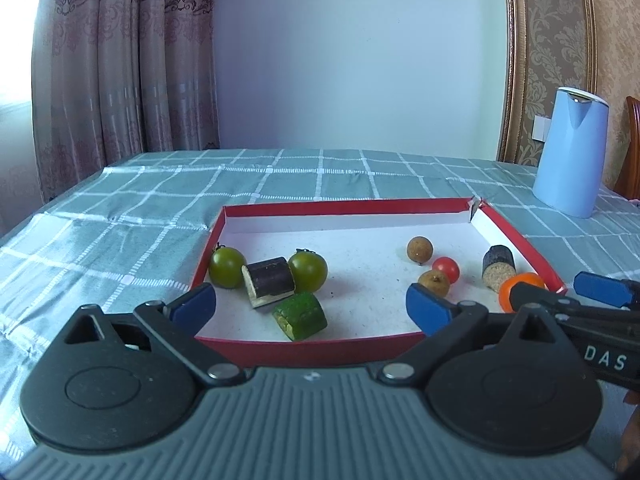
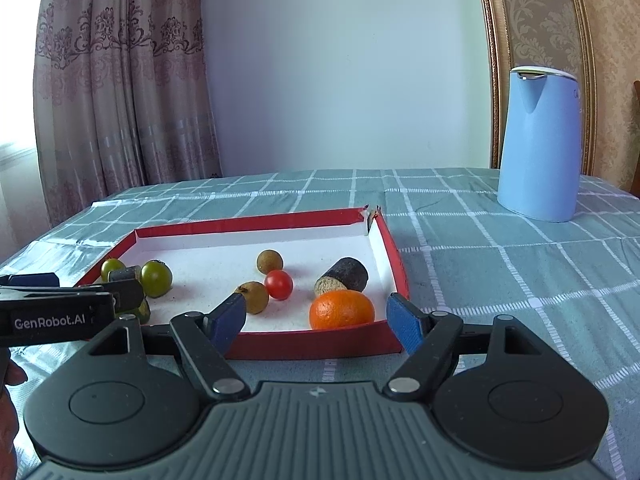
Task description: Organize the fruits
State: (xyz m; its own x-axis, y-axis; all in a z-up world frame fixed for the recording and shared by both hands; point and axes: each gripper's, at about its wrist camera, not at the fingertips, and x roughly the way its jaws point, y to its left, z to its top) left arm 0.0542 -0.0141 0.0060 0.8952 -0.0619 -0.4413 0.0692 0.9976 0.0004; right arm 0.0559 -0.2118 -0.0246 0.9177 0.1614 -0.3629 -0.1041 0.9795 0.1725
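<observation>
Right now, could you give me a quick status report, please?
Left gripper open, right gripper open, both empty. Fruits in red tray; orange nearest right. Nothing blocking.

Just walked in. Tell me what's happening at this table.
A person holds a two-finger tool in each hand at the near edge of a shallow red cardboard tray with a white floor, sorting fruit. Both tools are open and empty. The right tool faces the round orange mandarin in the tray's near right corner. The left tool faces the green-skinned cut chunk and two round green tomatoes. Nothing is gripped yet.
</observation>
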